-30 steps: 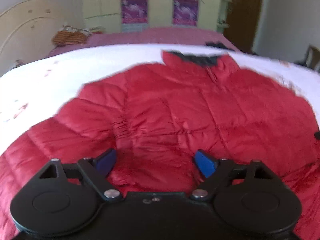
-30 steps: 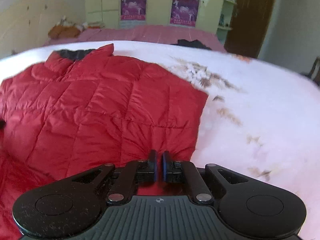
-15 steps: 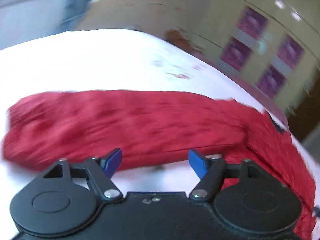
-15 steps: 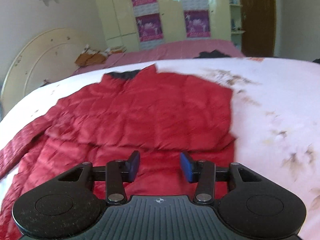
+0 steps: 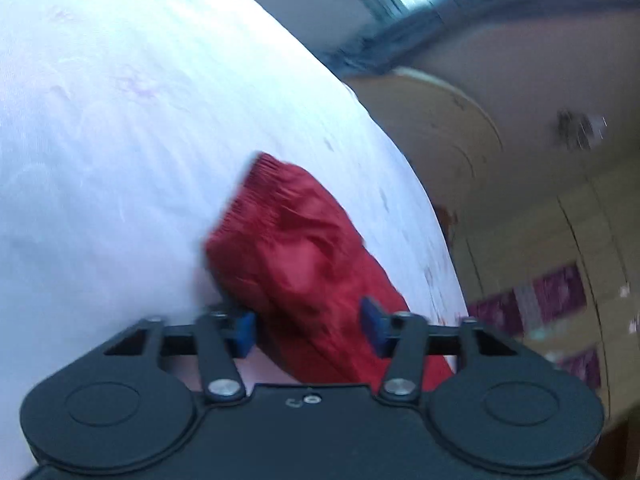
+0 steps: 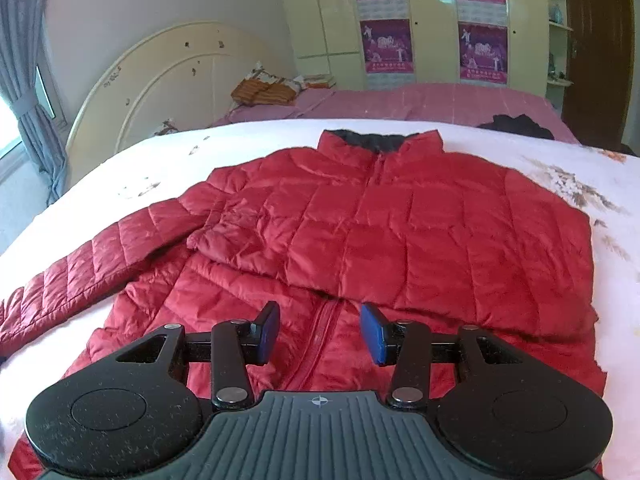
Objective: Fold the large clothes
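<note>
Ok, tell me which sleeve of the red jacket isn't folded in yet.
The outstretched sleeve on the picture's left, lying flat on the white bedspread; the other sleeve is already folded across the chest of the jacket.

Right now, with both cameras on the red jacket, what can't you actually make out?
- Left wrist view: whether the left claw pinches the sleeve; motion blur smears the pads.
- Right wrist view: the jacket hem, hidden behind the right claw body.
- Right wrist view: the cuff, cut off at the left edge.
- Right wrist view: the poster text, too small.
</note>
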